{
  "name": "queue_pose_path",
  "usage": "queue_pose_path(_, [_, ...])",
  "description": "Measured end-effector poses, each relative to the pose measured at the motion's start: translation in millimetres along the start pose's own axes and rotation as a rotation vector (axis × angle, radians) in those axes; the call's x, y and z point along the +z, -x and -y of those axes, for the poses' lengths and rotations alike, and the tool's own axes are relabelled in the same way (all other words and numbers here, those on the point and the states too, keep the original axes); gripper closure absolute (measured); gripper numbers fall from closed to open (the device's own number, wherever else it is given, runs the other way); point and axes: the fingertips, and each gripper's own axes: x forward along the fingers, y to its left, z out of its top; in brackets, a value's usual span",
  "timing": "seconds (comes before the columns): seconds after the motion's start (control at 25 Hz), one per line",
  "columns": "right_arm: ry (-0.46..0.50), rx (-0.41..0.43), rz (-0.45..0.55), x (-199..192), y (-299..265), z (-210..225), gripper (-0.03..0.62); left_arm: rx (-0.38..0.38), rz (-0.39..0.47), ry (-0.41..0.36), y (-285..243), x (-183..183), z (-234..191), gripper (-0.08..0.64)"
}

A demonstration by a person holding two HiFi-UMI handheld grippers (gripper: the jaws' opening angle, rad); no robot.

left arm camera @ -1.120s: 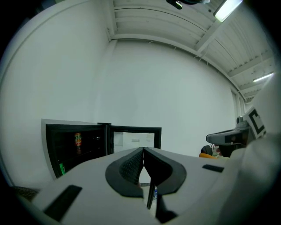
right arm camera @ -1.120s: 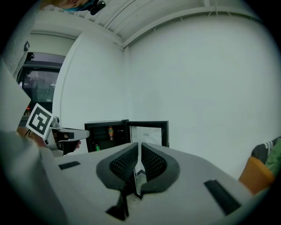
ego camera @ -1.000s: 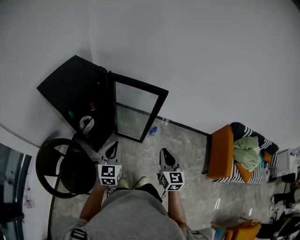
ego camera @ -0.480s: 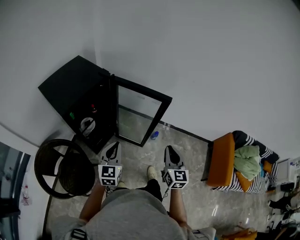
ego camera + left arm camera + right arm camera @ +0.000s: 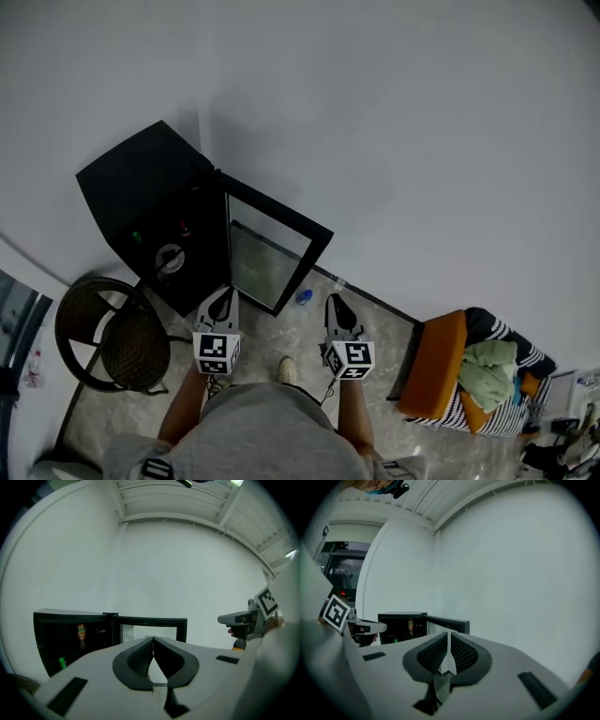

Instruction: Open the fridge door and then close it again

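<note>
Black fridge stands in the corner against the white wall, its glass door swung wide open. A round chair sits just beside it. Both tools hover short of the door, touching nothing: left gripper jaws pressed together, right gripper jaws all but closed, both empty. A small blue bottle lies by the door's foot.
</note>
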Motion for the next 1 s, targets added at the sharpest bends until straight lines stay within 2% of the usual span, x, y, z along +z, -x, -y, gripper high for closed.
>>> queue_pose_path(0.28, [0.016, 0.138, 0.015, 4, -38, 37, 0.552, 0.122, -0.015, 0.014, -16, 0, 17, 0.555])
queue_pose_path(0.48, [0.017, 0.226, 0.025, 3, -61, 54, 0.552, 0.238, -0.009, 0.036, -14, 0, 17, 0.555])
queue_pose_path(0.88, [0.046, 0.489, 0.015, 1, -98, 48, 0.551, 0.477, -0.006, 0.077, 17, -6, 18, 0.555])
queue_pose_path(1.0, [0.048, 0.523, 0.027, 2, -106, 52, 0.551, 0.531, -0.018, 0.085, 25, -9, 20, 0.555])
